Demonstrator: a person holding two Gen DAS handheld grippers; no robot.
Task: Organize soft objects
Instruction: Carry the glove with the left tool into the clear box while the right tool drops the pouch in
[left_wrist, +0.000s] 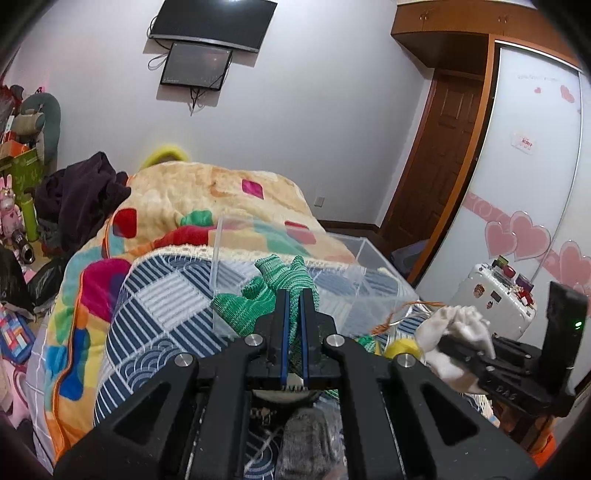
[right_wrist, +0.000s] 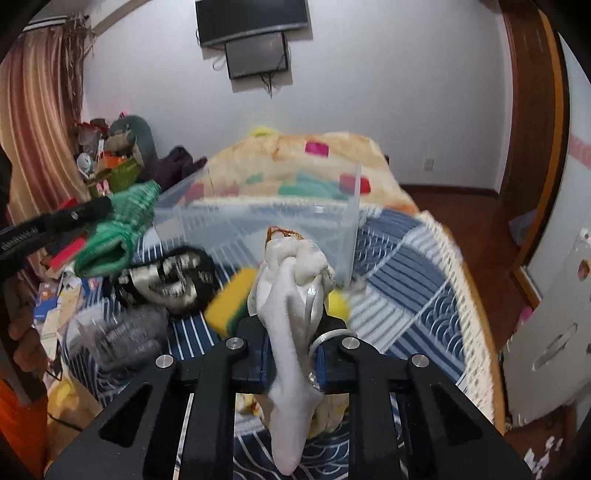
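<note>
My left gripper (left_wrist: 294, 295) is shut on a green knitted glove (left_wrist: 273, 291) and holds it up in front of the clear plastic box (left_wrist: 364, 266) on the bed. The glove also shows in the right wrist view (right_wrist: 114, 229), with the left gripper (right_wrist: 107, 206) on it. My right gripper (right_wrist: 291, 295) is shut on a white soft toy (right_wrist: 291, 295) with a plastic loop, just short of the box (right_wrist: 343, 229). It also shows in the left wrist view (left_wrist: 458, 332). A yellow-green sponge (right_wrist: 231, 302), a black-and-white cloth (right_wrist: 173, 277) and a grey fuzzy item (right_wrist: 122, 332) lie on the bed.
The bed has a blue patterned cover (left_wrist: 166, 314) and a colourful blanket (left_wrist: 207, 199). Dark clothes (left_wrist: 77, 195) lie at its far left. A white suitcase (left_wrist: 495, 295) stands to the right by the wardrobe. Clutter covers the floor on the left (right_wrist: 55, 302).
</note>
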